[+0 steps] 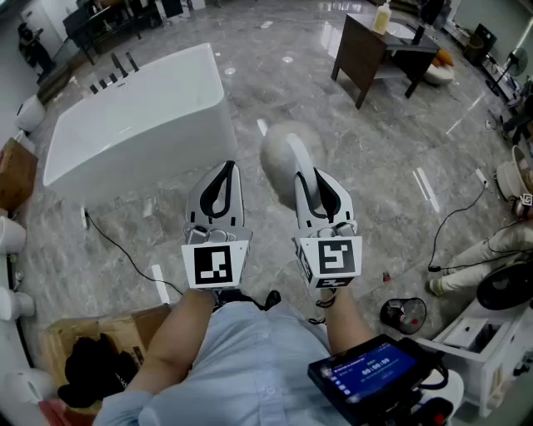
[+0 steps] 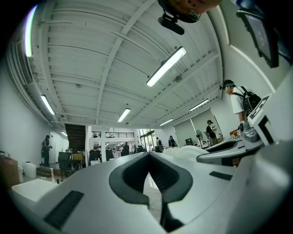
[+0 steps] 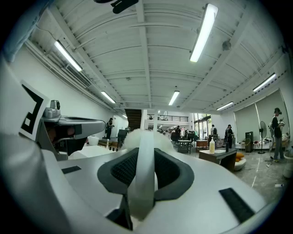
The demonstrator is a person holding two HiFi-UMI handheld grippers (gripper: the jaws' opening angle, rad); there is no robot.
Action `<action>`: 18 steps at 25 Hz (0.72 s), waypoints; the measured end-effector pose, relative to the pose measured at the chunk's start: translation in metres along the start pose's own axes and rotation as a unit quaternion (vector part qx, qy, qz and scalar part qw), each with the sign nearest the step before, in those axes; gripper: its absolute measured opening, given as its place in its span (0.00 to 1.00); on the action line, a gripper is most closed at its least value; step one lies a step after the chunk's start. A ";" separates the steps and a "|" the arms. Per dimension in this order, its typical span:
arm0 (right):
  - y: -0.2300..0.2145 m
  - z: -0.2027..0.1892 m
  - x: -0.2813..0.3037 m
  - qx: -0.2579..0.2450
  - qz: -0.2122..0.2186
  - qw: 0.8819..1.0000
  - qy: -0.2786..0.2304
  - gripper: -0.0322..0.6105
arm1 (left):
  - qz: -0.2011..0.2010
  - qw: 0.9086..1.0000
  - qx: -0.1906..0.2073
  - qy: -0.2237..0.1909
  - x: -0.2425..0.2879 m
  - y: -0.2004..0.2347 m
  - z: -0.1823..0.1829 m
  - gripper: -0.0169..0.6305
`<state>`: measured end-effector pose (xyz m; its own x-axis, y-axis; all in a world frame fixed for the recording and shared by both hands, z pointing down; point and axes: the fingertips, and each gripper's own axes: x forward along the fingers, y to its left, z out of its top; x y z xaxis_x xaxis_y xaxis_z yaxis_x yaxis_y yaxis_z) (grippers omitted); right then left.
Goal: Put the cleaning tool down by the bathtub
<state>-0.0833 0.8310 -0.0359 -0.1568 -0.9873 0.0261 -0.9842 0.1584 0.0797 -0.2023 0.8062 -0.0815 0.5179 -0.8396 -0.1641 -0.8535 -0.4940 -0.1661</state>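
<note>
Clamping cleaning tool (image 1: 284, 151), right hand-held gripper (image 1: 316, 175)

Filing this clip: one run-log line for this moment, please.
right tongs: shut on cleaning tool | left tongs: shut, empty | bathtub: front-left | tool: not yet down

The bathtub (image 1: 141, 125) is plain white, standing on a glossy grey floor (image 1: 350, 158) veined like marble. The cleaning tool (image 1: 281, 151) is white, handle and fluffy head alike. The left claw (image 1: 226, 169) and right claw (image 1: 323, 179) are white with dark grey pads and black-and-white square patterns at the rear. The counter (image 1: 354, 54) is dark brown and the bottle (image 1: 382, 17) on it is yellow.
</note>
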 end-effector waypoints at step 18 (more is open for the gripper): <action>-0.034 -0.035 0.036 0.008 -0.001 1.000 0.025 0.21 | 0.008 1.000 -0.015 0.022 0.045 0.005 -0.041 0.05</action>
<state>-0.0525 0.7905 -0.0033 -0.1516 -0.9855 0.0757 -0.9856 0.1565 0.0638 -0.1857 0.7561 -0.0499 0.5021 -0.8560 -0.1232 -0.8631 -0.4870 -0.1339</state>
